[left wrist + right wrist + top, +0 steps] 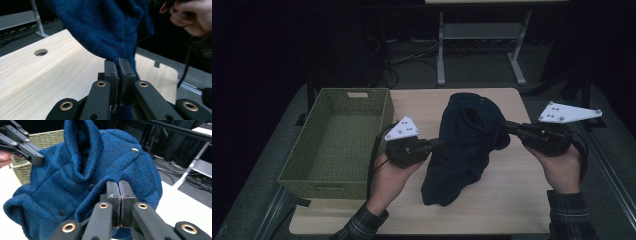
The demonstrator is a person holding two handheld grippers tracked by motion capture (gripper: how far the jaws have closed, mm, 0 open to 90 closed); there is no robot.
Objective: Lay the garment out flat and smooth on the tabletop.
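Note:
A dark blue knitted garment (464,145) with snap buttons hangs between the two grippers above the wooden table (517,200), its lower end resting on the top. My left gripper (438,143) is shut on the garment's left edge; in the left gripper view its jaws (118,62) pinch a fold of the knit (107,27). My right gripper (507,126) is shut on the right edge. Seen from the right gripper view, the jaws (119,185) clamp a ridge of the garment (82,175), and the left gripper (37,158) holds the far side.
A green woven basket (337,142) stands at the table's left, close to the left hand. The table has a round cable hole (40,52). Behind the table, on the dark floor, are a metal stand (482,45) and cables.

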